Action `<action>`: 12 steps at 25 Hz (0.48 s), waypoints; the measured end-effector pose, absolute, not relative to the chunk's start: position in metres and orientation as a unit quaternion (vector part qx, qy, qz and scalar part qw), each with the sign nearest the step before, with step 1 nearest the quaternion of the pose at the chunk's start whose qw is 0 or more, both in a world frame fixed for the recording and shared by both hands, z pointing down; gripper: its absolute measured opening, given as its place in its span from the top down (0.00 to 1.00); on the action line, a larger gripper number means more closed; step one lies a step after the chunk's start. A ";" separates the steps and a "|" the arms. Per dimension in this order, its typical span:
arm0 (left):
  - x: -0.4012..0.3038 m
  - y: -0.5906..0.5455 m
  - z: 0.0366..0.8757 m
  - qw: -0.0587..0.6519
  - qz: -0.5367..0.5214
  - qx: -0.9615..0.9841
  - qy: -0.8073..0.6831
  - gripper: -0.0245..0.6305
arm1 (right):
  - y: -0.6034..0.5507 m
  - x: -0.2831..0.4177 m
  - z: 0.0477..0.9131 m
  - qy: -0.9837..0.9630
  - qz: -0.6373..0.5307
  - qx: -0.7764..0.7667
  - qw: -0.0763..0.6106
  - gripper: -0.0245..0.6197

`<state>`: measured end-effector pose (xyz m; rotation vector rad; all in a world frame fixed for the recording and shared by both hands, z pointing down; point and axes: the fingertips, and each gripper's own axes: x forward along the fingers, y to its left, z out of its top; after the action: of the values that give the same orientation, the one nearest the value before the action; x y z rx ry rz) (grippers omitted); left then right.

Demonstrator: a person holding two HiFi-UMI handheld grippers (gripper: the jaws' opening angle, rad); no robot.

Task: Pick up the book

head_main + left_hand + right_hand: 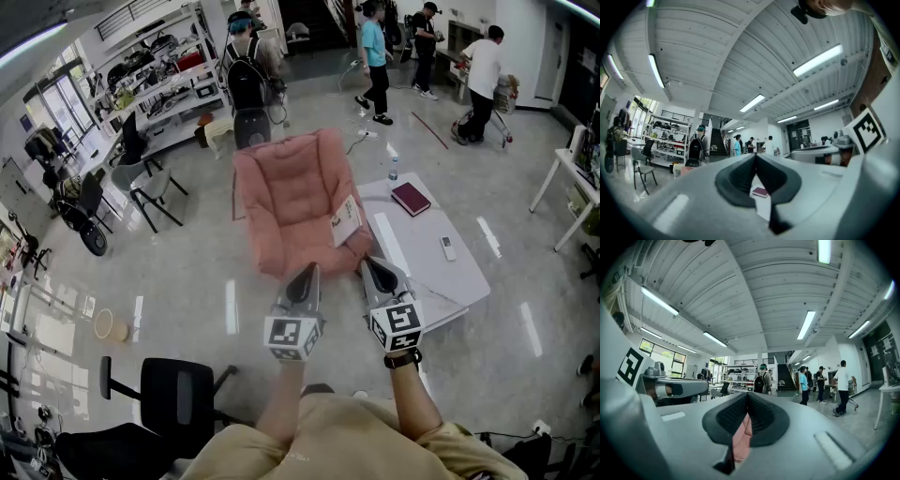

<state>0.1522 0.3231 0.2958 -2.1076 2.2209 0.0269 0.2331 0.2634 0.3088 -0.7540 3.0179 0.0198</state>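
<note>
A dark red book (411, 198) lies flat on the white low table (459, 272) right of a pink armchair (295, 202); in the left gripper view the dark red book (760, 191) shows through the gap under the jaw tips. A pale open book (345, 221) leans on the armchair's right arm. My left gripper (307, 271) is shut and empty, held level short of the armchair's front edge. My right gripper (372, 265) hangs beside it, also shut and empty, at the table's near left corner. Both tips meet in the left gripper (756, 156) and right gripper (747, 395) views.
A white remote (448, 247) and a small bottle (393, 174) sit on the table. A black office chair (178, 398) stands near left. Shelving (159, 84) and grey chairs (150, 187) fill the back left. Several people (375, 56) stand at the far end.
</note>
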 end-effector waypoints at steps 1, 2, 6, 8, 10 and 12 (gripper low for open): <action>0.154 0.318 0.297 0.040 0.008 -0.688 0.725 0.96 | 0.257 0.236 0.309 0.970 0.008 -0.244 0.015 0.95; 0.157 0.312 0.299 0.039 0.007 -0.688 0.725 0.96 | 0.251 0.238 0.308 0.969 0.010 -0.245 0.014 0.95; 0.161 0.297 0.303 0.037 0.001 -0.689 0.723 0.96 | 0.236 0.243 0.307 0.969 0.012 -0.247 0.019 0.95; 0.160 0.290 0.303 0.037 0.001 -0.692 0.721 0.96 | 0.231 0.240 0.308 0.968 0.010 -0.248 0.018 0.95; 0.155 0.281 0.305 0.037 0.000 -0.694 0.719 0.96 | 0.224 0.233 0.313 0.968 0.007 -0.250 0.014 0.95; 0.147 0.270 0.311 0.033 0.001 -0.698 0.716 0.96 | 0.216 0.223 0.322 0.967 0.002 -0.254 0.008 0.95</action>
<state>0.1469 0.2698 0.3114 -2.1471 2.2031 0.0027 0.2233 0.2160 0.3224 -0.7928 3.0241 0.0055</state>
